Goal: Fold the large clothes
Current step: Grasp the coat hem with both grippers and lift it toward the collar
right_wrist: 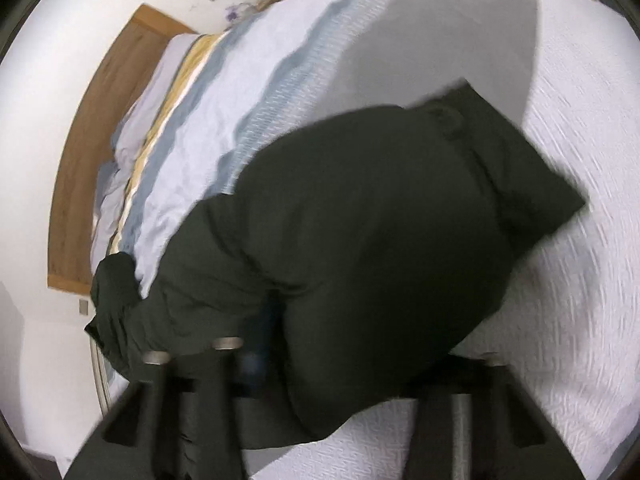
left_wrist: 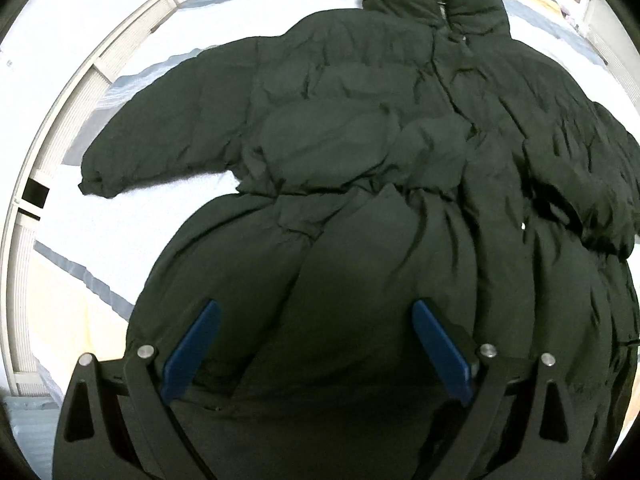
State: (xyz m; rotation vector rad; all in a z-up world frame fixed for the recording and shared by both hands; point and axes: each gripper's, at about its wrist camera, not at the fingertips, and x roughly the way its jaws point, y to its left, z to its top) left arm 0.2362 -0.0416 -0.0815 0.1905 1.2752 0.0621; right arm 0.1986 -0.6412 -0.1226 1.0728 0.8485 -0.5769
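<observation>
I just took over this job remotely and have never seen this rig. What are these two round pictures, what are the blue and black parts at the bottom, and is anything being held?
No robot: a person carries a two-finger gripper in each hand, each with a fisheye camera looking along its fingers. The left wrist view shows a dark puffer jacket spread on a striped bedspread; the left gripper, with blue pads, stands open over the hem, holding nothing. The right wrist view is blurred: jacket fabric bunches over the right gripper, hiding its fingertips, so it probably grips the jacket, but I cannot confirm.
</observation>
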